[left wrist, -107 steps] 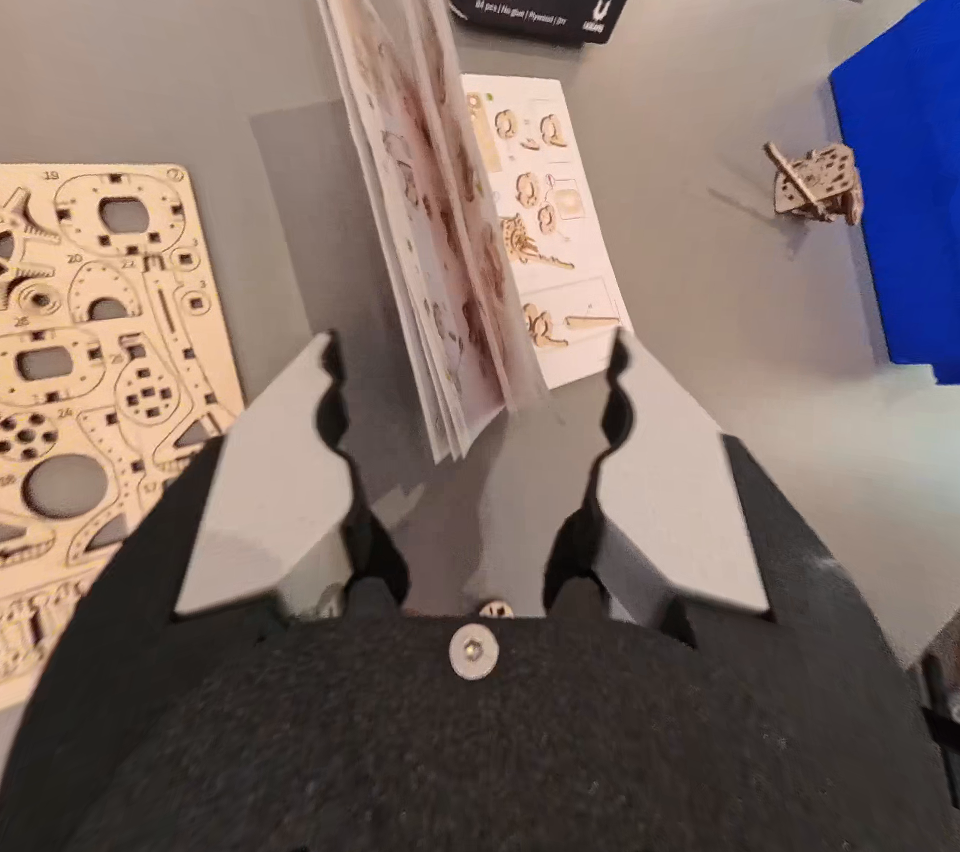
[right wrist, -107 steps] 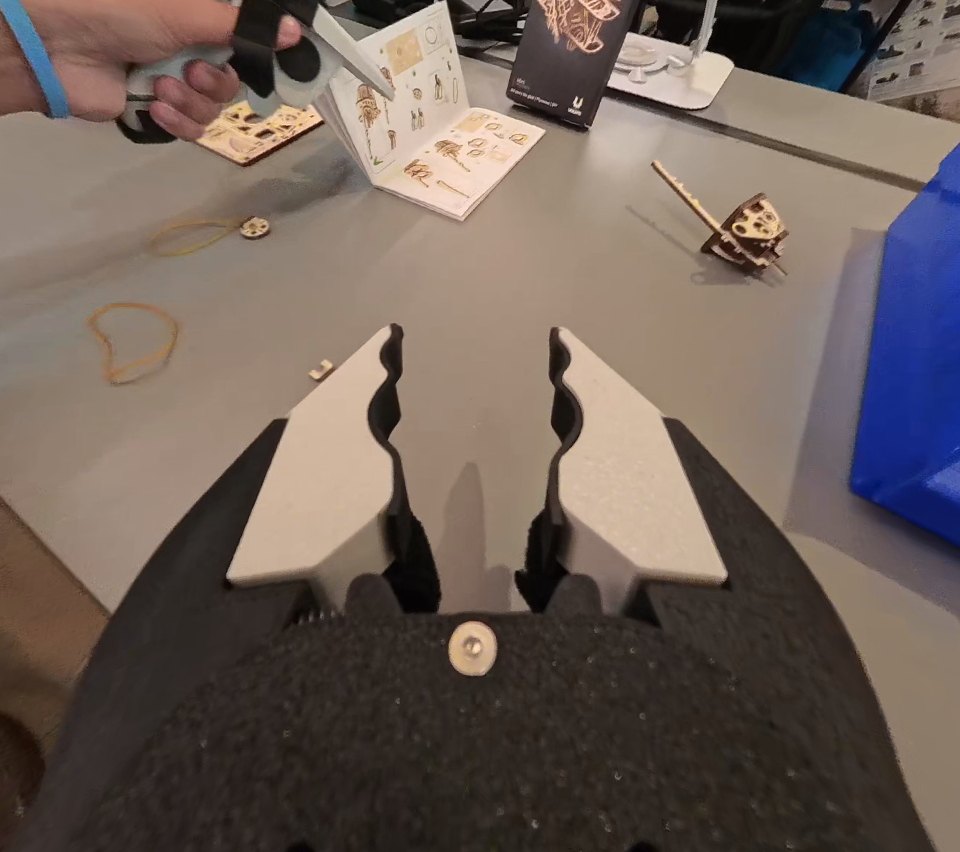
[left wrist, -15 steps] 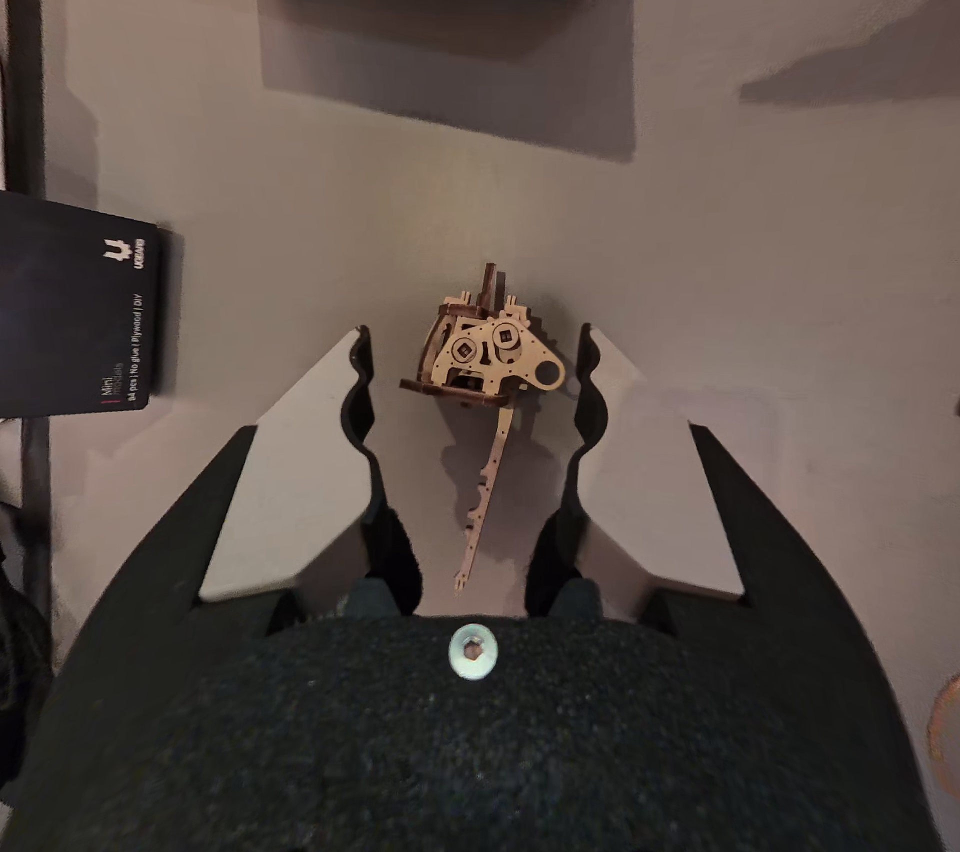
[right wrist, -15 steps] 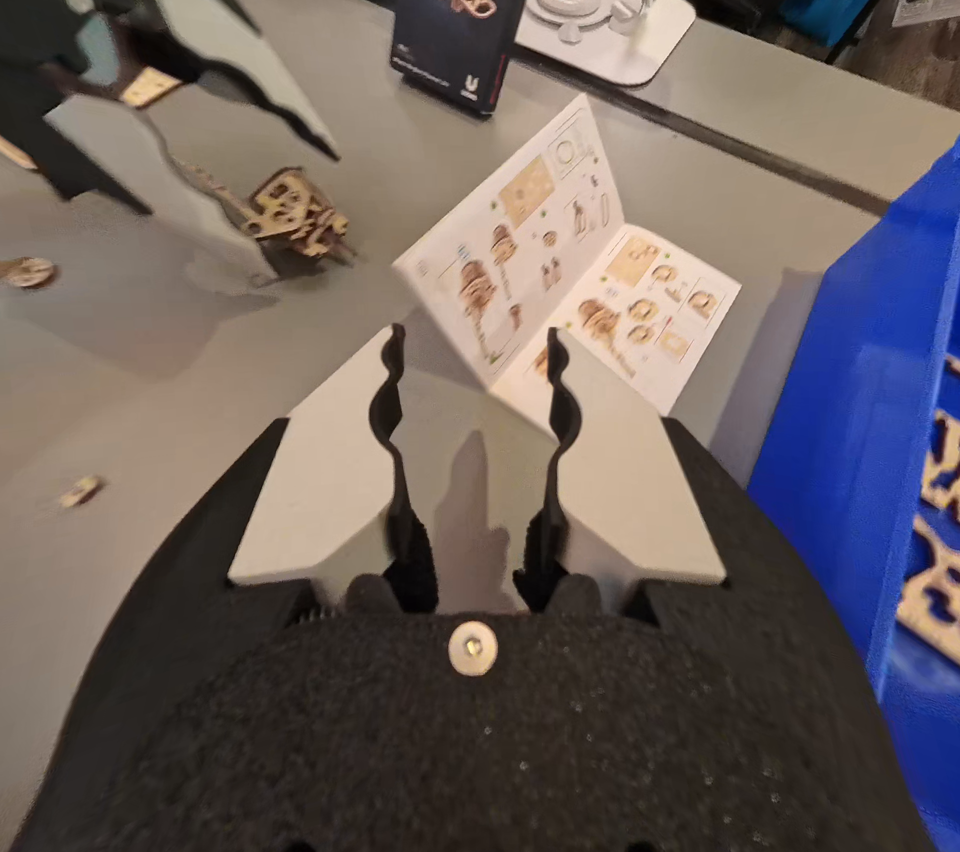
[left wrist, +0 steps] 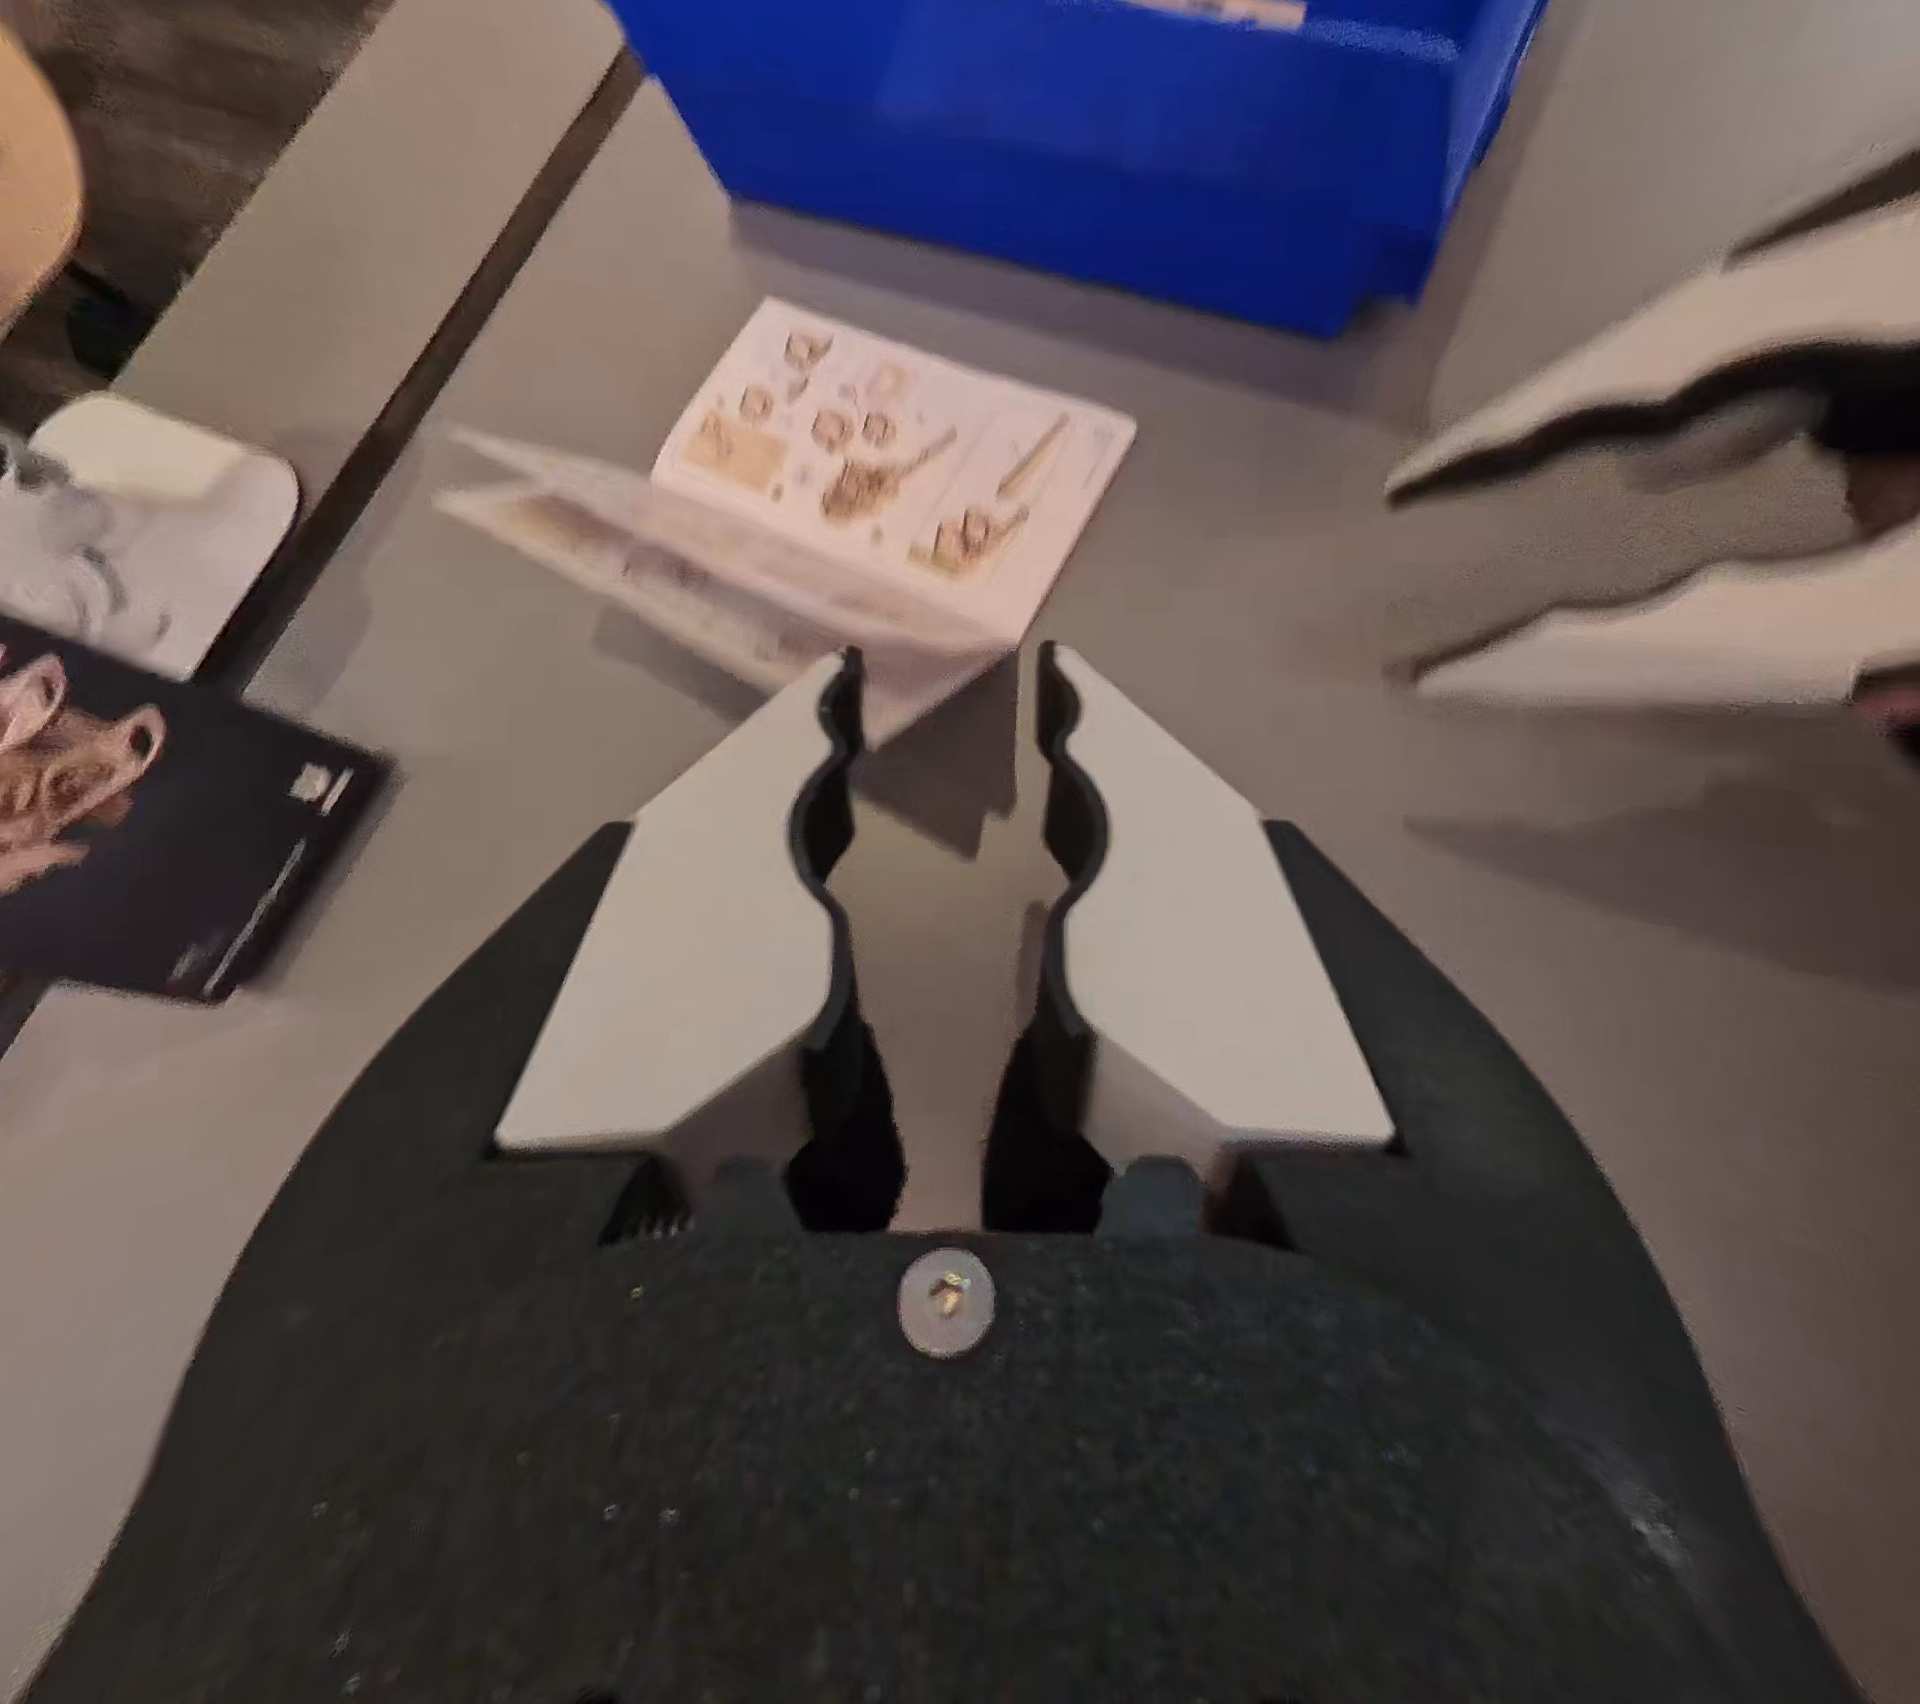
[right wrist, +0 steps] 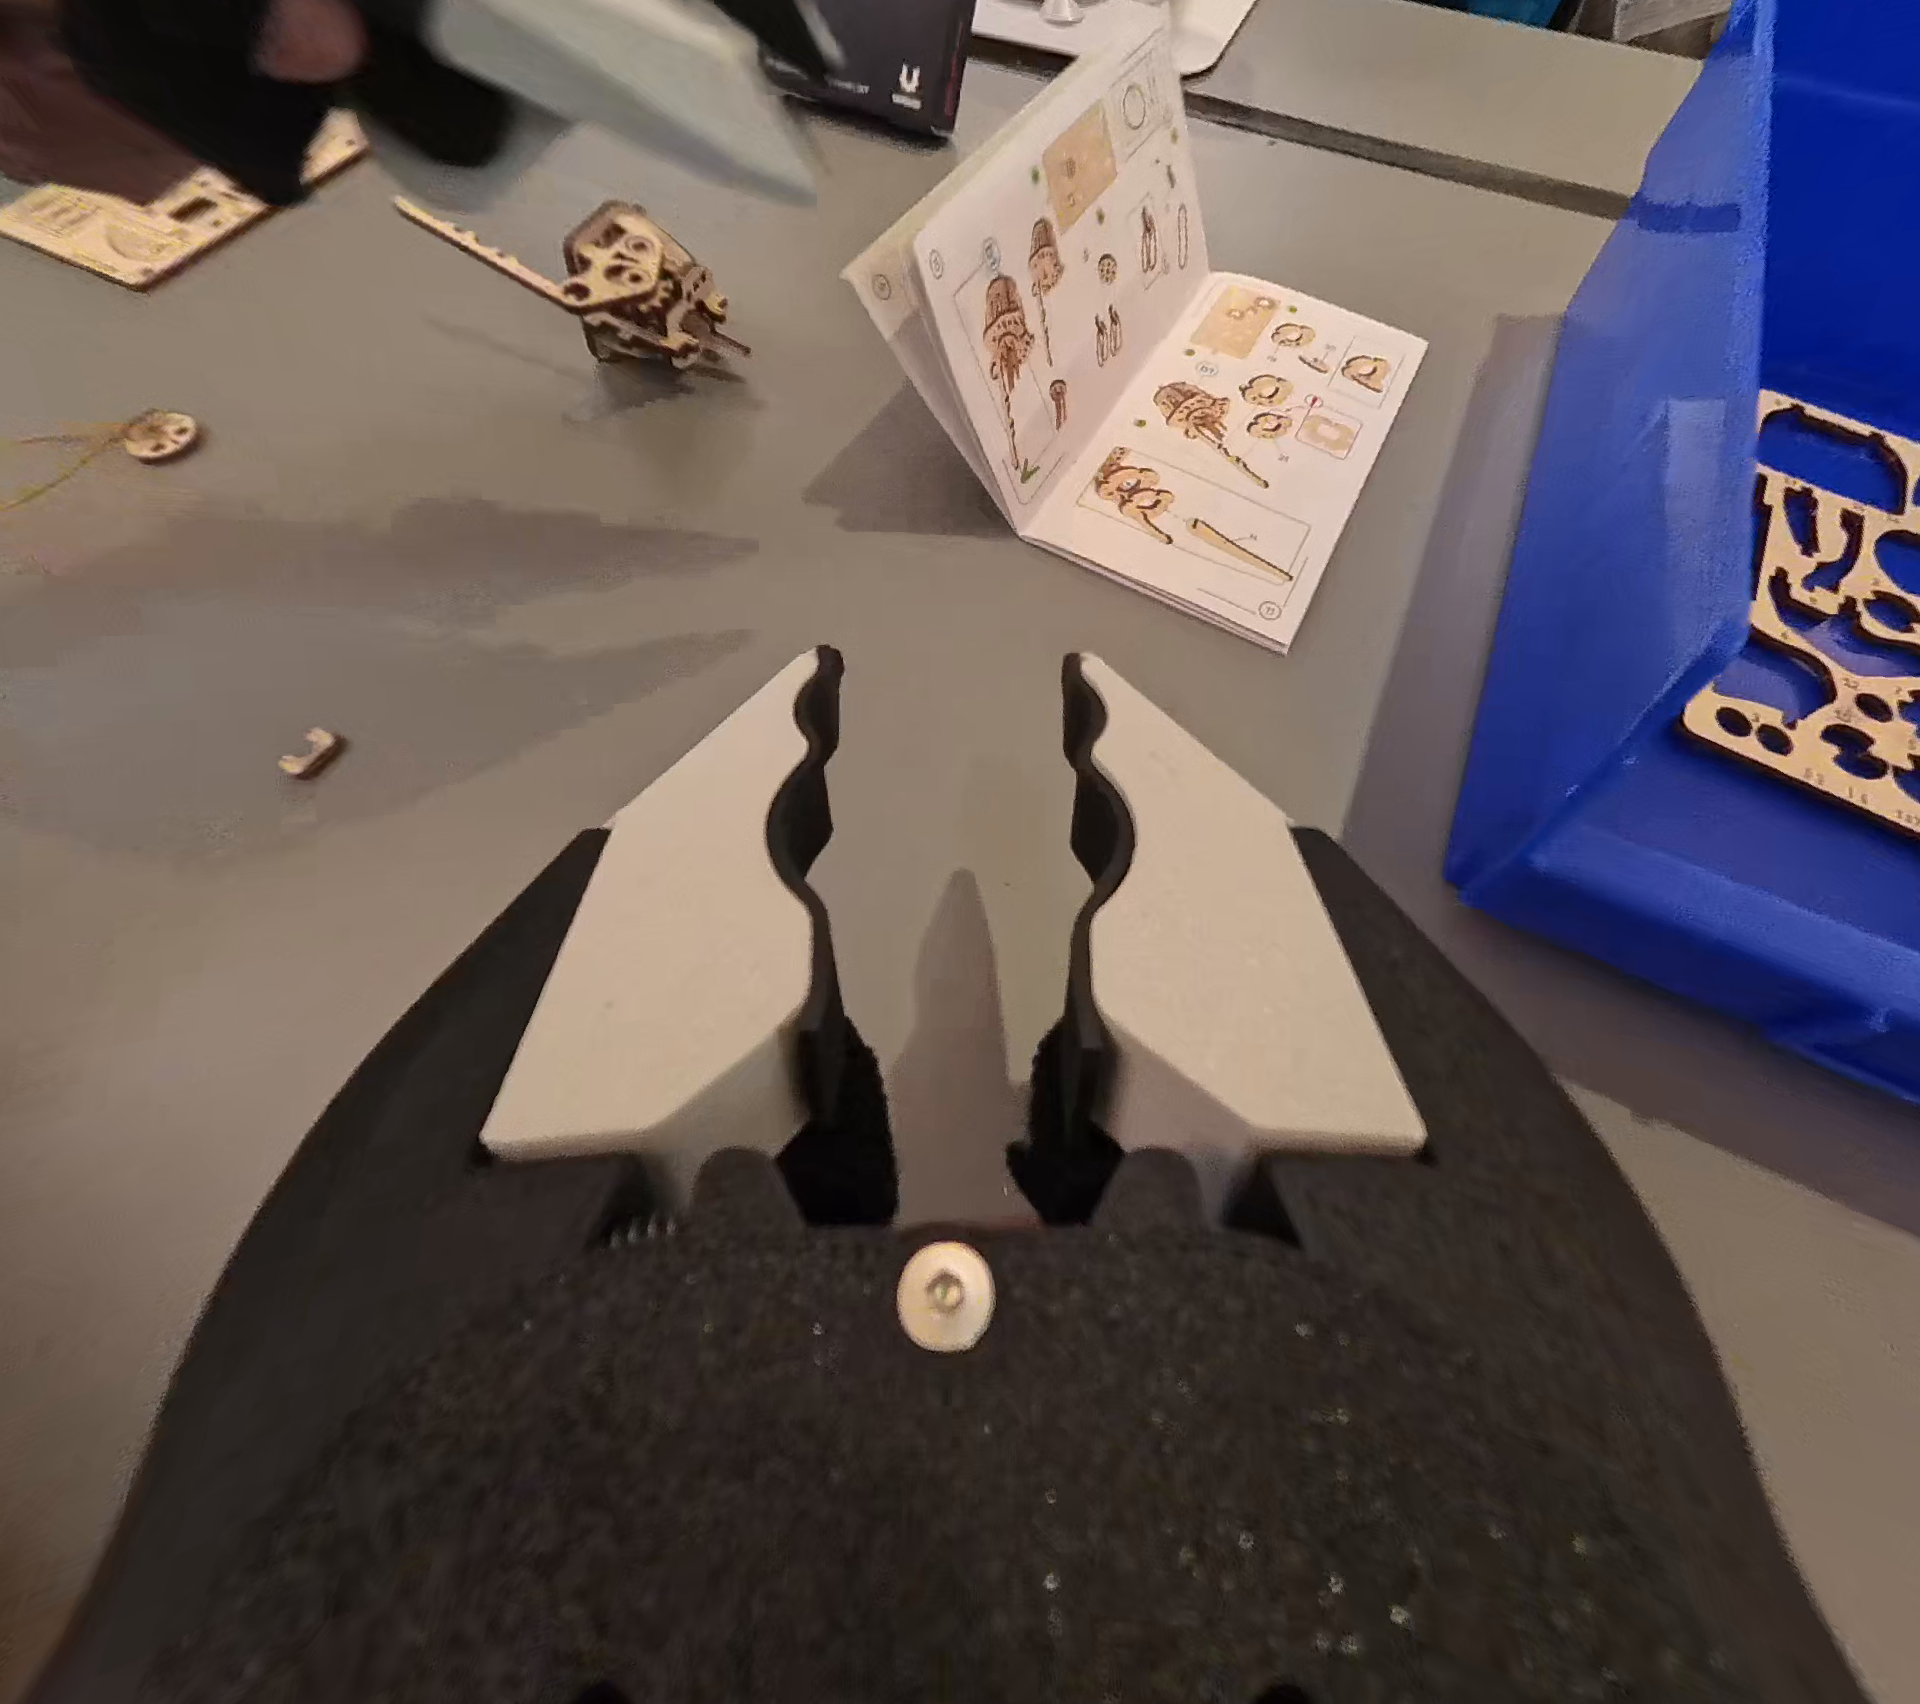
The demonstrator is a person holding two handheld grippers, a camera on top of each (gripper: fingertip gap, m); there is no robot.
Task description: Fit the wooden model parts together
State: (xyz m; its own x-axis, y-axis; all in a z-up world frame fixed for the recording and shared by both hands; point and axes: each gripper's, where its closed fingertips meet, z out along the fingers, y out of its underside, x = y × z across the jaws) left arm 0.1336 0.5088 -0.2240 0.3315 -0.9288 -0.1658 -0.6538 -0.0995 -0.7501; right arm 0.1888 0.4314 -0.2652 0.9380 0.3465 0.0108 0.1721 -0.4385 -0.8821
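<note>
Both grippers empty, jaws spread: left gripper (left wrist: 945,678), right gripper (right wrist: 951,667). Part-built wooden model (right wrist: 644,293) sits on grey table (right wrist: 520,574), untouched, near propped-open instruction booklet (right wrist: 1132,407), probably open for reference; cut-out sheet (right wrist: 1829,615) lies in blue bin (right wrist: 1621,511).

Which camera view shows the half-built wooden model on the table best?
The right wrist view. The half-built wooden model stands there on the grey table, sharp and unobstructed, with its toothed stick pointing left. The left wrist view does not show it at all.
</note>
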